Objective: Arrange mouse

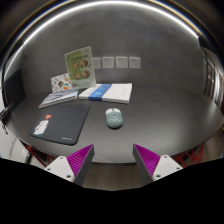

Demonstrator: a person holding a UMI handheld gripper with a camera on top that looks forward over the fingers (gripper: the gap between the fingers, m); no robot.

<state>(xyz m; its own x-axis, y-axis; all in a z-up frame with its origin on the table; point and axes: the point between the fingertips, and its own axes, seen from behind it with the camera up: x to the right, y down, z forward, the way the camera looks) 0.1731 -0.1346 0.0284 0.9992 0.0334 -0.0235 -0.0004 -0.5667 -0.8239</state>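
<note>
A grey-green mouse (114, 118) lies on the dark table (150, 125), just right of a black mouse pad (60, 124) that bears a small red and white picture. My gripper (113, 158) hangs above the table's near part, its two fingers spread wide with the magenta pads (78, 158) facing each other and nothing between them. The mouse sits beyond the fingers, roughly on the line between them.
Behind the pad lie a dark book (57, 98) and a stack of white and blue books (106, 93). A colourful card (80, 67) stands against the wall beside white wall sockets (120, 62). The table's edge runs at the left.
</note>
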